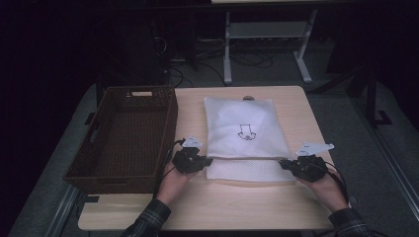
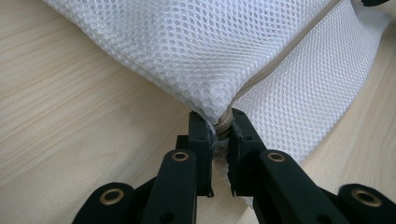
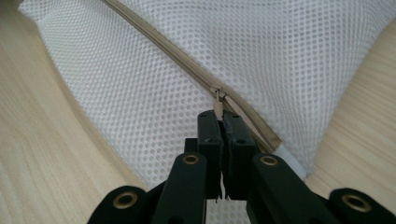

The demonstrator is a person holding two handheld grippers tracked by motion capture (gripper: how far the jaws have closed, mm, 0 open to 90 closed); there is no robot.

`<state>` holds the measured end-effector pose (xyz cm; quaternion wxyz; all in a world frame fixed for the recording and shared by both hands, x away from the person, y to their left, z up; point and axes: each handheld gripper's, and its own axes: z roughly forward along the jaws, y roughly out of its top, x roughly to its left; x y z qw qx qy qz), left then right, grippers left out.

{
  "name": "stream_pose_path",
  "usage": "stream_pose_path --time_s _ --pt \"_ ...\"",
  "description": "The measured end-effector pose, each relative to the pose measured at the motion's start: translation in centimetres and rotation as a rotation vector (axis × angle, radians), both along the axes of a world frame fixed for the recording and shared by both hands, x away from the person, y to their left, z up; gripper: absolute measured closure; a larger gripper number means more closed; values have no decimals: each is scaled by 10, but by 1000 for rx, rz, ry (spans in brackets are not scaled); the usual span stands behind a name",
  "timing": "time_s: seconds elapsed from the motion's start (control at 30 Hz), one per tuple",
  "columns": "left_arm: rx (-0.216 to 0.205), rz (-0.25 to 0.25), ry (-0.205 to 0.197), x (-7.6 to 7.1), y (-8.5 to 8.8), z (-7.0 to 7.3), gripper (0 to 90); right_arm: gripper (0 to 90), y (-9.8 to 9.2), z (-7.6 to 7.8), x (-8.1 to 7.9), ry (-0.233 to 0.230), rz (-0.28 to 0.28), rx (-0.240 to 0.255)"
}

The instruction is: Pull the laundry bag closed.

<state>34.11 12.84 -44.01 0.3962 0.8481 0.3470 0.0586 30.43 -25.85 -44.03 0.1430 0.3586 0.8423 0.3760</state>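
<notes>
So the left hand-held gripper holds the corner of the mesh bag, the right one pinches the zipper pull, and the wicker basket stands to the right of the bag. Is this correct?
Not quite: the high view shows the wicker basket standing to the left of the mesh bag, not the right. The rest holds: the left hand-held gripper grips the bag's corner, and the right hand-held gripper pinches the zipper pull.

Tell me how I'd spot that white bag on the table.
Start at the brown basket on the table's left side; the mesh bag lies flat just right of it. It is white netting with a small dark arrow print, a beige zipper across its near end, and the left gripper and right gripper pinch it.
</notes>
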Motion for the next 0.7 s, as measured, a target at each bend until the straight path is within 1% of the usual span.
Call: stream_pose_path --time_s 0.07,0.1,0.17,0.2,0.27,0.57,0.7 --pt "-5 -2 2 0 0 0 816 870 -3 0 0 1 -5 -1" --pt "1 -2 -2 0 -1 0 816 870 -5 -1 0 7 -7 5" --pt "0 -2 -1 -1 -1 0 816 870 -6 -1 -1 4 -10 -4" --pt "8 2 -4 -1 -1 0 816 870 -7 -1 -1 6 -13 -2" --pt "4 5 -3 0 0 0 816 870 -9 -2 -1 2 -21 -14" --pt "11 14 -4 1 1 0 816 870 -26 -3 -4 10 -65 -9" --pt "15 21 -3 1 1 -1 816 870 -29 -5 -4 18 -69 -6"
